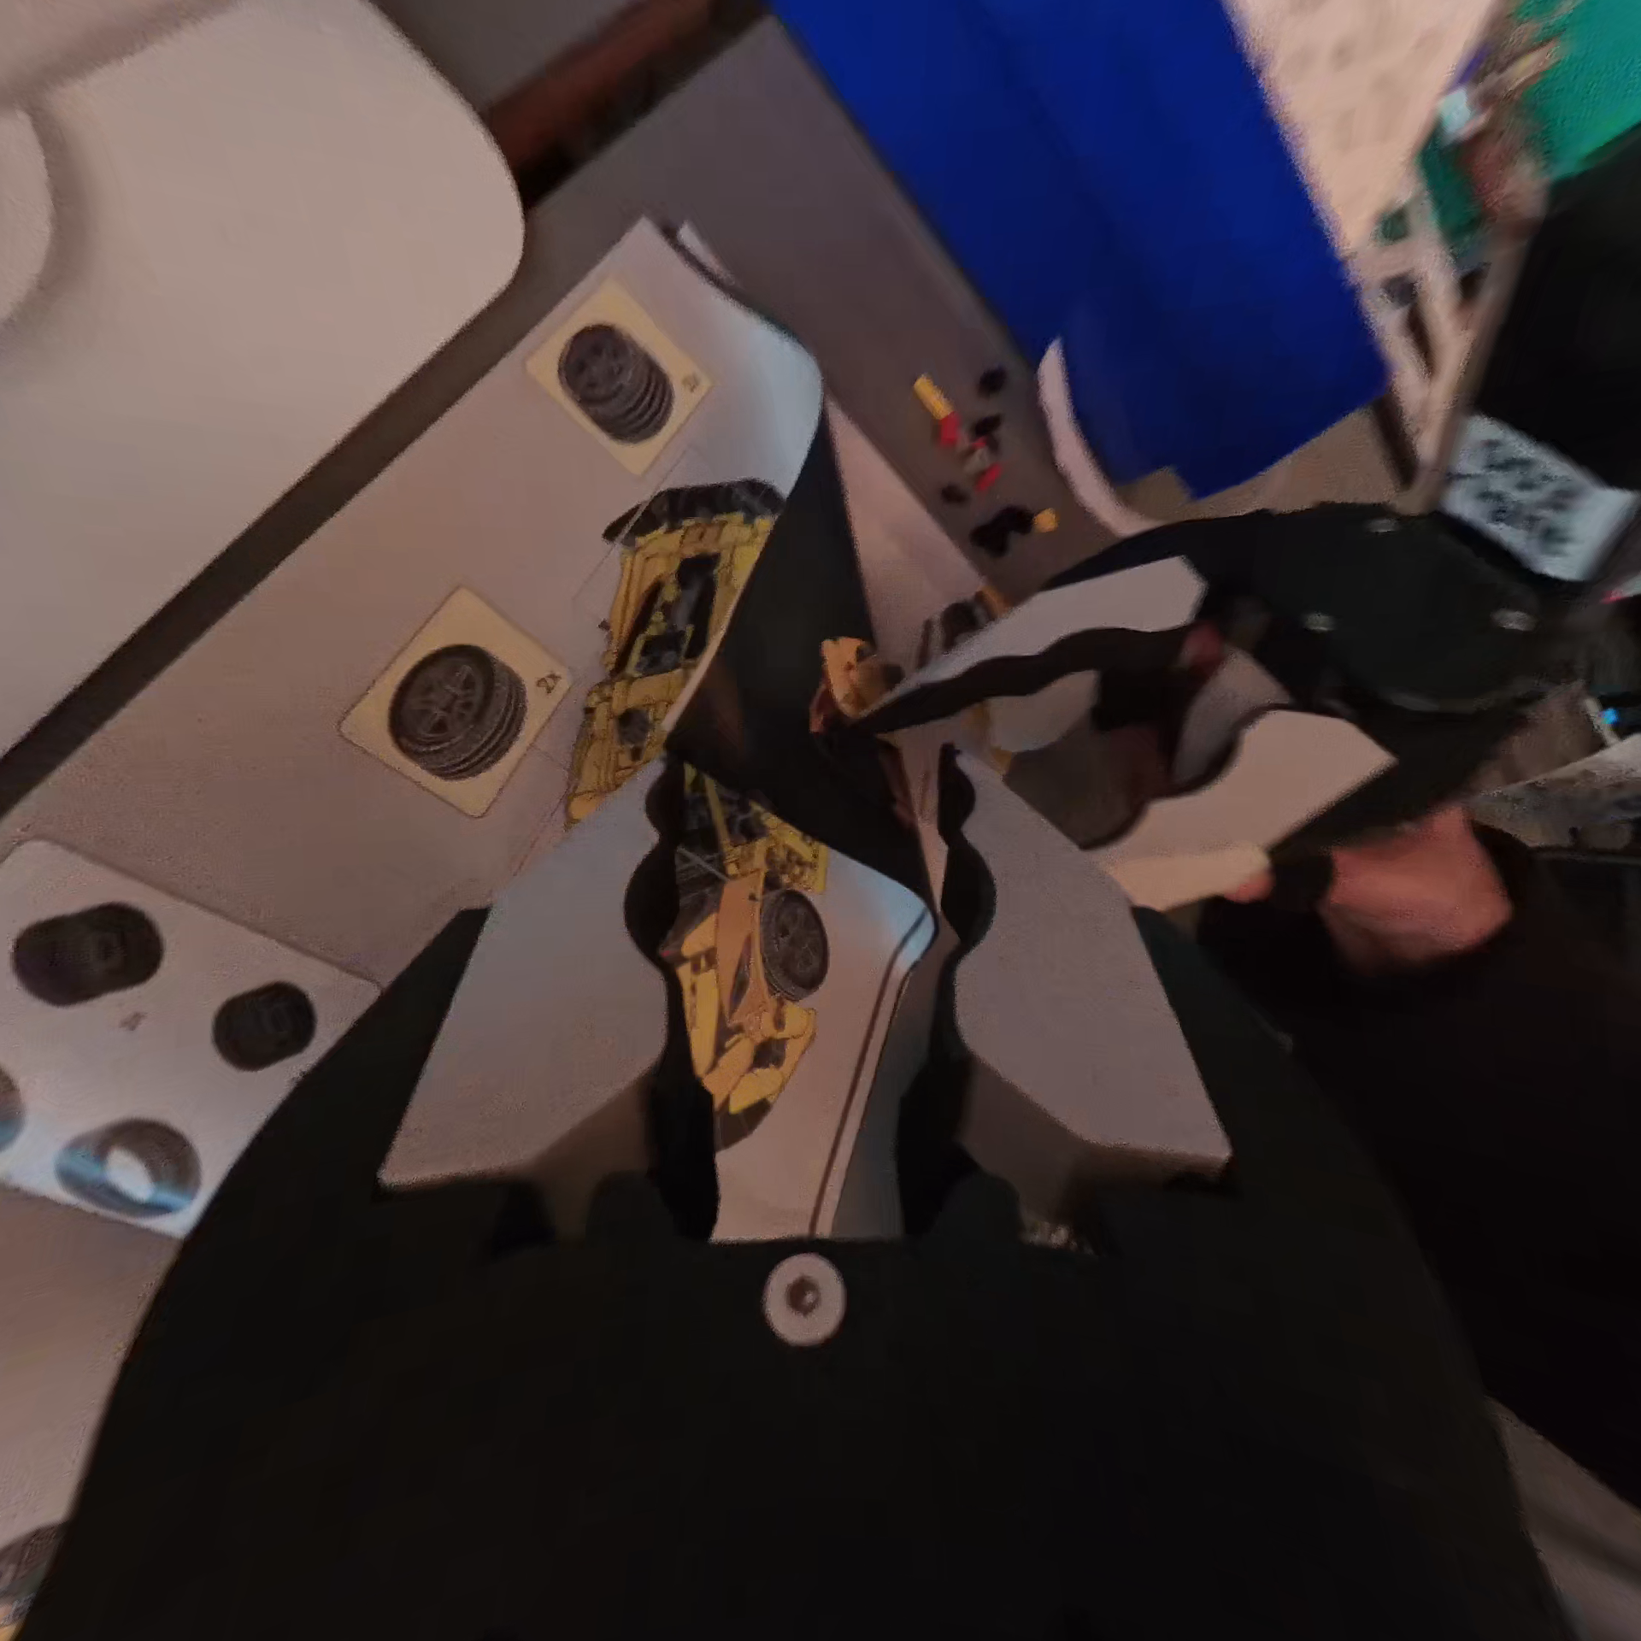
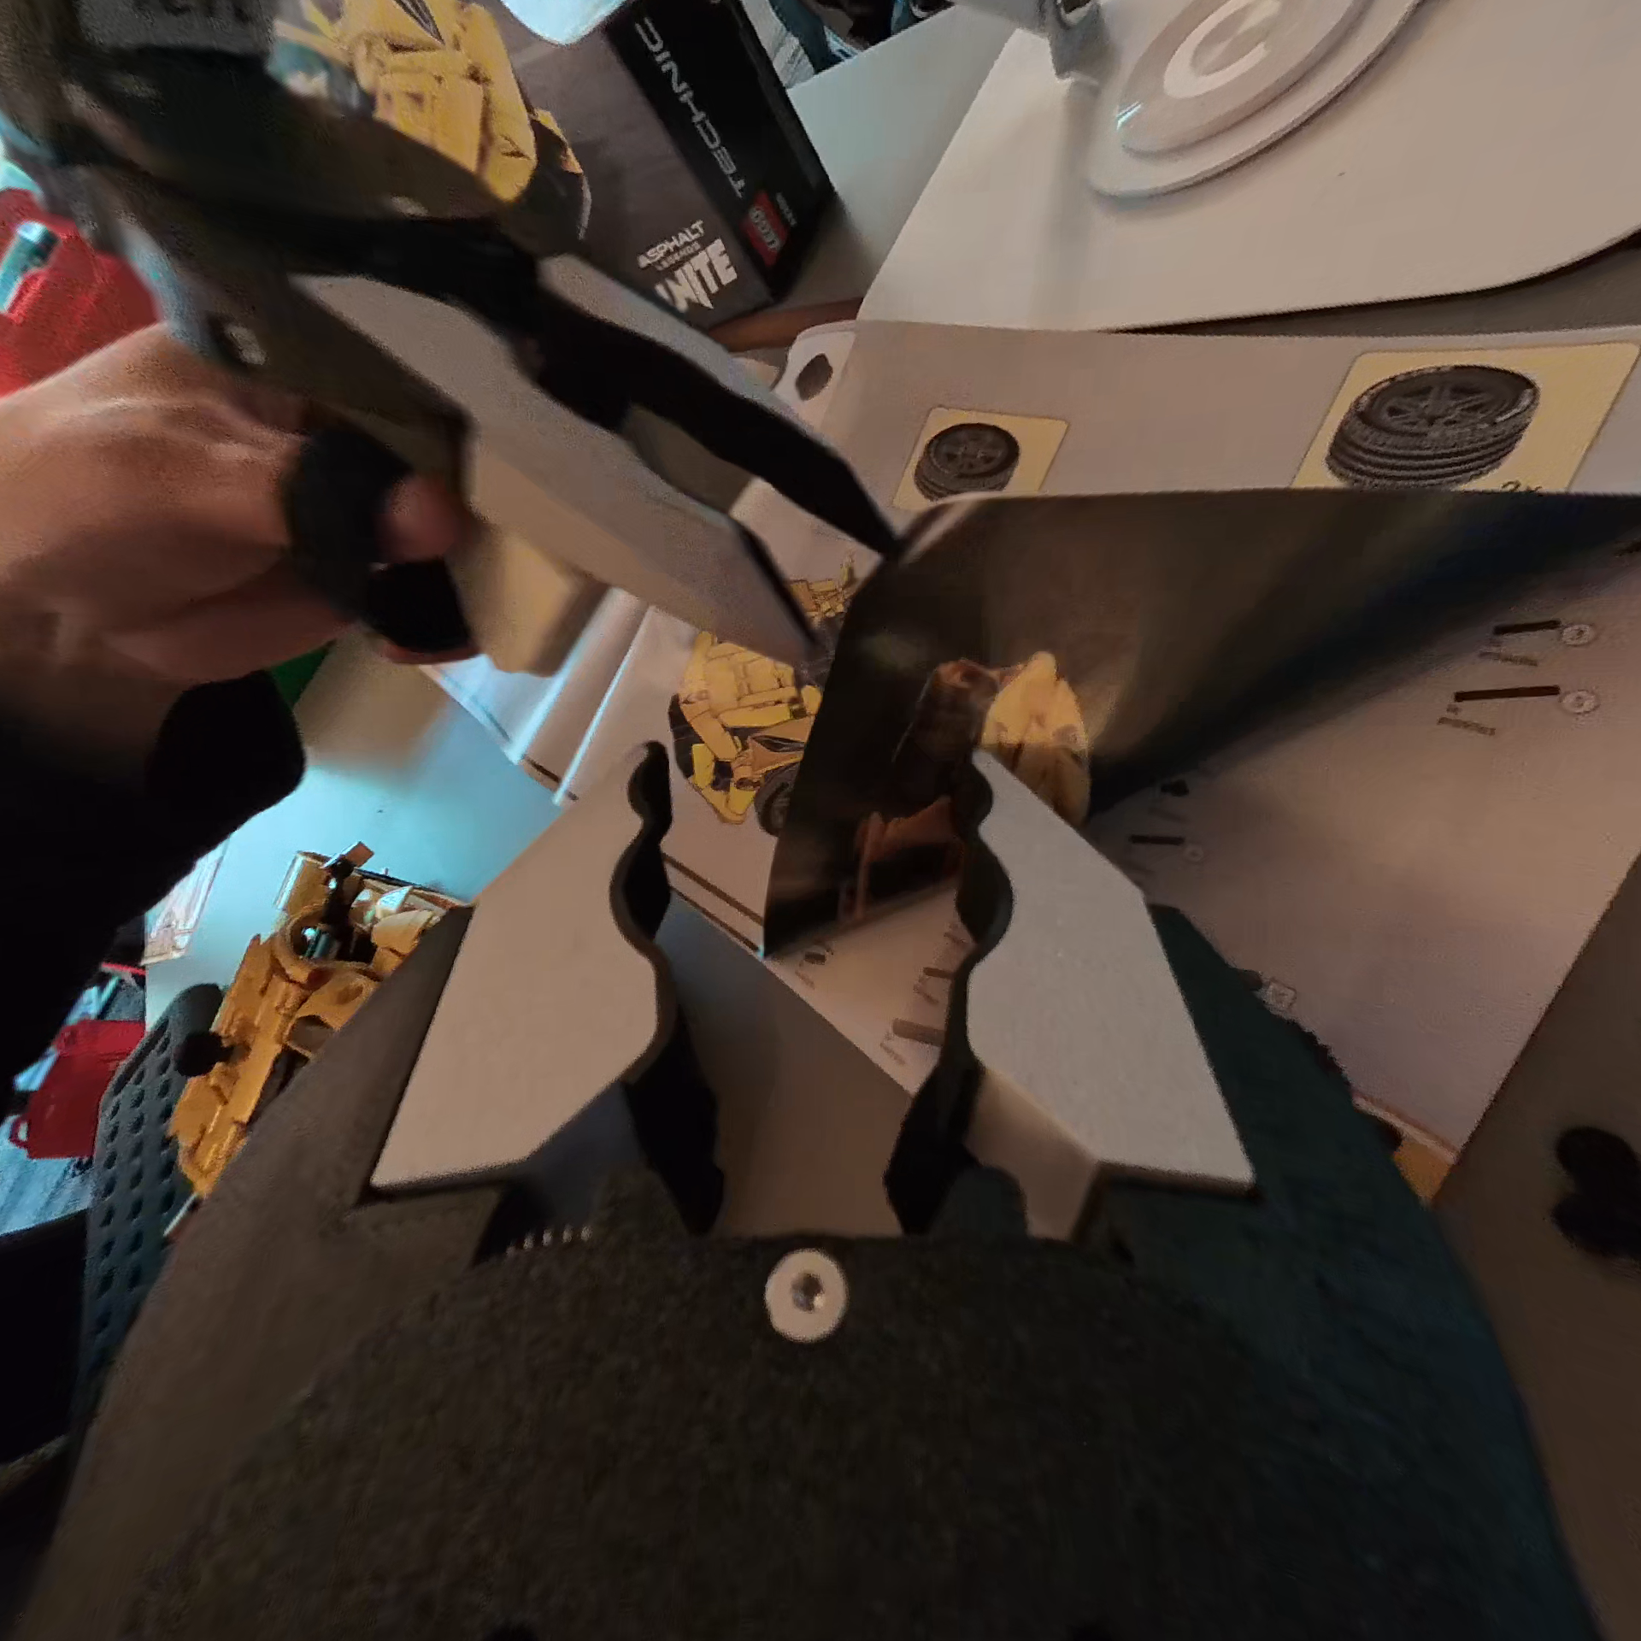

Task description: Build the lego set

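The open instruction booklet (image 1: 497, 550) lies on the grey table and shows tyres and a yellow car. One glossy dark page (image 1: 799, 639) stands curled up from it; it also shows in the right wrist view (image 2: 1199, 622). My left gripper (image 1: 804, 790) is open, its jaws on either side of the curled page's lower edge. My right gripper (image 2: 812, 768) is open, and the dark page's corner stands between its jaws. Each gripper shows in the other's view, at the page: the right (image 1: 879, 719), the left (image 2: 844, 595). The part-built yellow Lego car (image 2: 293, 1003) lies at the lower left.
Loose small Lego pieces (image 1: 977, 444) lie beyond the booklet, near a blue box (image 1: 1110, 222). The dark Lego set box (image 2: 710, 178) stands at the back. A round white stand base (image 2: 1243, 80) sits on a white board. A hand (image 2: 133, 533) holds the left gripper. My two grippers' fingertips are within a few centimetres of each other.
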Motion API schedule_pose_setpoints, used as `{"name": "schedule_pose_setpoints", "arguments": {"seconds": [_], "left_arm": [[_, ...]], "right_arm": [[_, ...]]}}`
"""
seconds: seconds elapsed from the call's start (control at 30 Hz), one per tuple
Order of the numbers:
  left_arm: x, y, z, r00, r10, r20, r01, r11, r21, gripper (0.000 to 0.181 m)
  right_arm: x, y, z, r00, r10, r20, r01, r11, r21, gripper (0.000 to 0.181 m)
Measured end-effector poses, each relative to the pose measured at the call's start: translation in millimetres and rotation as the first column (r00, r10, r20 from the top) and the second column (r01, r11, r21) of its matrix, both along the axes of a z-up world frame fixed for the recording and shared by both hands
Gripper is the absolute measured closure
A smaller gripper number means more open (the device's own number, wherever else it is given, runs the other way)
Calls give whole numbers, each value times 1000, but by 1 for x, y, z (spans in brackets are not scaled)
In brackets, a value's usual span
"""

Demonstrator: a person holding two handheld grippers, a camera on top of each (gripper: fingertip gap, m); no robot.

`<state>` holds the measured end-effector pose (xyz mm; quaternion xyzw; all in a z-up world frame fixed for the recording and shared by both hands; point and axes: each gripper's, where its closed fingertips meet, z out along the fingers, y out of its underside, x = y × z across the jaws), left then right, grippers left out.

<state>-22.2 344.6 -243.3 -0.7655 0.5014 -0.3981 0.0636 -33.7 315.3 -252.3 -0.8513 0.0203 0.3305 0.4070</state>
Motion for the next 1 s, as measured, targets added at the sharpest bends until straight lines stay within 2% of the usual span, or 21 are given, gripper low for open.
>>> {"name": "schedule_pose_setpoints", "arguments": {"seconds": [0.07, 0.2, 0.3, 0.4, 0.47, 0.53, 0.63, 0.7, 0.73, 0.8, 0.93, 0.97, 1.0], "left_arm": [[7, -9, -8, 998, -38, -52, 35, 998, -49, 124], [11, -17, -12, 998, -42, -55, 36, 993, -116, 166], [11, -17, 0, 1000, 12, 18, -8, 978, -207, 169], [7, -14, 25, 986, 53, 158, -15, 972, -236, 169], [4, -28, 46, 966, 6, 257, 71, 954, -291, 169], [-3, -44, 60, 950, -49, 308, 156, 931, -331, 163], [-6, -41, 71, 934, -48, 355, 145, 957, -251, 139], [-9, -34, 88, 912, -14, 410, 125, 961, -246, 121], [-11, -28, 97, 899, 16, 438, 103, 964, -247, 119], [-12, -17, 106, 880, 49, 473, 61, 975, -215, 119], [-6, -40, 86, 906, -85, 415, 147, 982, -119, 122], [-5, -46, 82, 910, -117, 398, 165, 982, -89, 135], [-6, -50, 77, 914, -145, 379, 181, 982, -61, 159]], "right_arm": [[-1, -1, 3, 1000, 6, -27, -5, 1000, 8, 119], [1, -6, 8, 999, 40, -33, -40, 999, 20, 122], [17, -11, 7, 1000, 19, 21, -19, 1000, 8, 128], [40, -11, 1, 993, -70, 92, 72, 997, -12, 121], [36, -4, 4, 996, -69, 63, 67, 997, 28, 101], [18, 1, 18, 999, -19, -50, 24, 995, 101, 95], [3, 5, 38, 977, 35, -211, 2, 985, 172, 107], [1, 6, 44, 965, 54, -255, -2, 980, 201, 111], [0, 7, 46, 963, 63, -261, -7, 977, 211, 112], [-2, 7, 50, 964, 85, -253, -20, 969, 247, 114], [-12, 6, 54, 970, 126, -210, -65, 959, 274, 116], [-14, 5, 54, 972, 130, -197, -73, 959, 274, 117], [-15, 5, 54, 973, 132, -192, -75, 958, 275, 118]]}}
